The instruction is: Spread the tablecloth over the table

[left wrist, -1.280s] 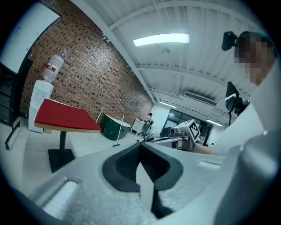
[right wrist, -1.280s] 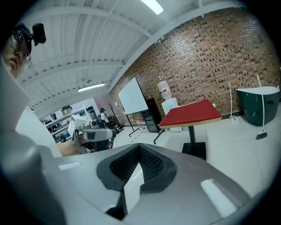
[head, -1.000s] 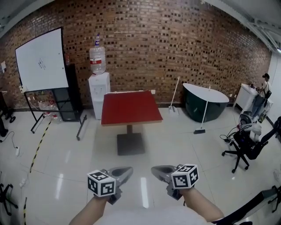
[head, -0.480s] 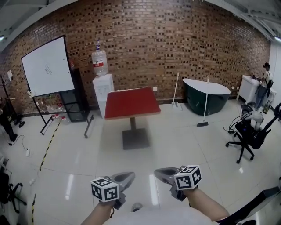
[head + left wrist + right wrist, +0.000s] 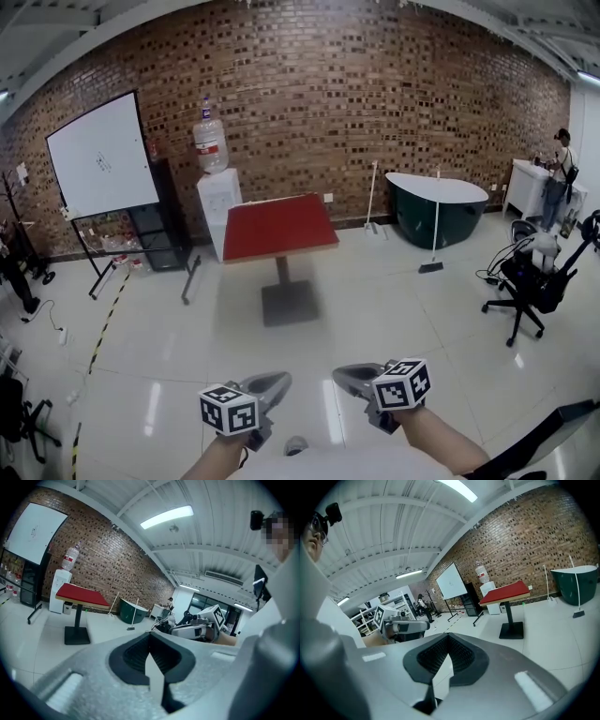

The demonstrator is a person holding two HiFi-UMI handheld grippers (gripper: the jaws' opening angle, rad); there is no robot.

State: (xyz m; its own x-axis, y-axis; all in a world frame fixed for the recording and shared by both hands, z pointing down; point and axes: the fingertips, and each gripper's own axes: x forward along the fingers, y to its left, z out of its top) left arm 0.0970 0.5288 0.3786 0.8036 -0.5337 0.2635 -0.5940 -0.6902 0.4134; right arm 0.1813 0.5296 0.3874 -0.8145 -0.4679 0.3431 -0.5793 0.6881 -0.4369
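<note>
Head view has the left claw [image 5: 272, 382] and right claw [image 5: 347, 377] side by side low in frame, each pressed together with nothing pinched, both held above the glossy white floor [image 5: 375, 309]. Well ahead of them, the red tablecloth [image 5: 277, 226] lies flat on the tabletop [image 5: 281, 253] of a pedestal table, near a water dispenser [image 5: 217, 202] and a whiteboard [image 5: 98, 157] by the brick wall [image 5: 375, 112].

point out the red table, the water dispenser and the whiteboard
red table [image 5: 278, 227], head view, middle of its red top
water dispenser [image 5: 214, 197], head view, front of its white cabinet, below the bottle
whiteboard [image 5: 100, 157], head view, middle of the white panel
</note>
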